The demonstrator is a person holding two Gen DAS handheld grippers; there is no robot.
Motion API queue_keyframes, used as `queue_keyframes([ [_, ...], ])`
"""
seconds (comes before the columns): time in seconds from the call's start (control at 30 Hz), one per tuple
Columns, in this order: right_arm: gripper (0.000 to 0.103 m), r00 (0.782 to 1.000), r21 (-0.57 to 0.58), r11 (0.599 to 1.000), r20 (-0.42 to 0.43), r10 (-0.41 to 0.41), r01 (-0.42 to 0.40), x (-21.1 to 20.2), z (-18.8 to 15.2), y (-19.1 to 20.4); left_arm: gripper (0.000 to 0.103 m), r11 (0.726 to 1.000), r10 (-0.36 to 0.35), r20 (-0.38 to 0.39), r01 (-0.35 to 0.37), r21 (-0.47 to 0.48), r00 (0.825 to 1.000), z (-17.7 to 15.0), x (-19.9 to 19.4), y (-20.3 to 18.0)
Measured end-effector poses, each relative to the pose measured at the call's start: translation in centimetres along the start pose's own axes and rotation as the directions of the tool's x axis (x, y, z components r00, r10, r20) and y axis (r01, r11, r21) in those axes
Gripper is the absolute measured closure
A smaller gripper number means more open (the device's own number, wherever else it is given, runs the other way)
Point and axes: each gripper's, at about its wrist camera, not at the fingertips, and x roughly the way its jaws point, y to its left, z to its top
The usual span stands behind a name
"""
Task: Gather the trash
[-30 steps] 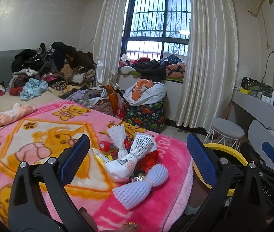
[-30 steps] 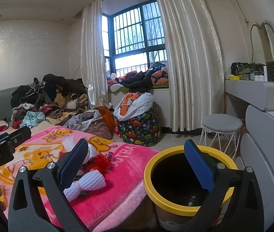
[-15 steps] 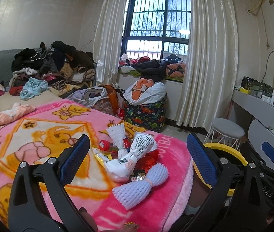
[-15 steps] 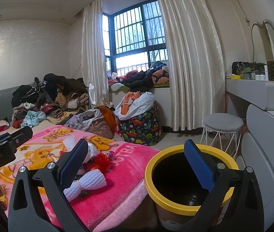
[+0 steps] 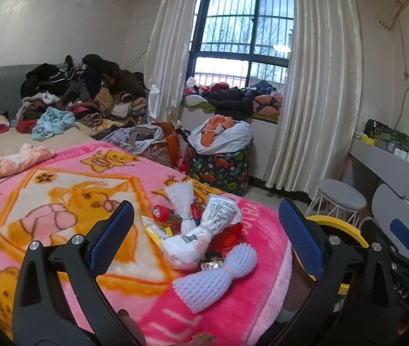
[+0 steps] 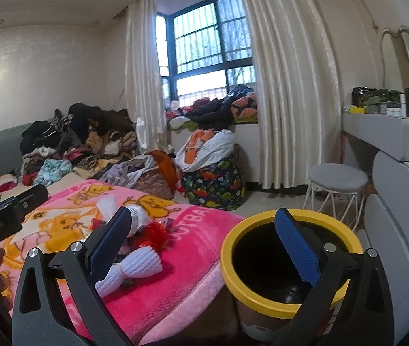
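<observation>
A heap of trash lies on the pink blanket (image 5: pixel 45 201) near the bed's corner: a lavender foam net (image 5: pixel 213 279), a white printed wrapper (image 5: pixel 201 236), a white foam net (image 5: pixel 181 201), red wrappers (image 5: pixel 230 235) and a small red-and-white can (image 5: pixel 161 212). My left gripper (image 5: pixel 204 236) is open and empty, just short of the heap. My right gripper (image 6: pixel 201 245) is open and empty, above the gap between the bed and the yellow-rimmed bin (image 6: pixel 290 262). The bin's rim also shows in the left wrist view (image 5: pixel 337 227). The lavender net (image 6: pixel 135 268) and red wrapper (image 6: pixel 152 233) show in the right wrist view.
Piles of clothes (image 5: pixel 83 98) cover the far side of the bed. A dinosaur-print bag (image 6: pixel 213 187) stands on the floor by the window. A grey stool (image 6: pixel 337 176) stands beside a white dresser (image 6: pixel 400 190) on the right. Curtains (image 6: pixel 288 86) hang behind.
Almost nothing has changed. Both grippers have stayed open and nearly still; the right wrist view has shifted very slightly.
</observation>
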Motion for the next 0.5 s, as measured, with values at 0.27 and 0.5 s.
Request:
queue_keyframes([
  [0.27,0.006,0.994,-0.053,0.994,-0.07,0.086,-0.09,2.0,-0.1,2.8,0.011,0.998,0.033,0.001,-0.033,-0.058,0.999,0.2,0.7,3.1],
  [0.5,0.006,0.975,-0.063,0.983,-0.148,0.163,-0.174,4.2,-0.3,5.1,0.011,0.992,0.095,-0.011,-0.096,-0.081,0.995,0.1,1.2,6.4],
])
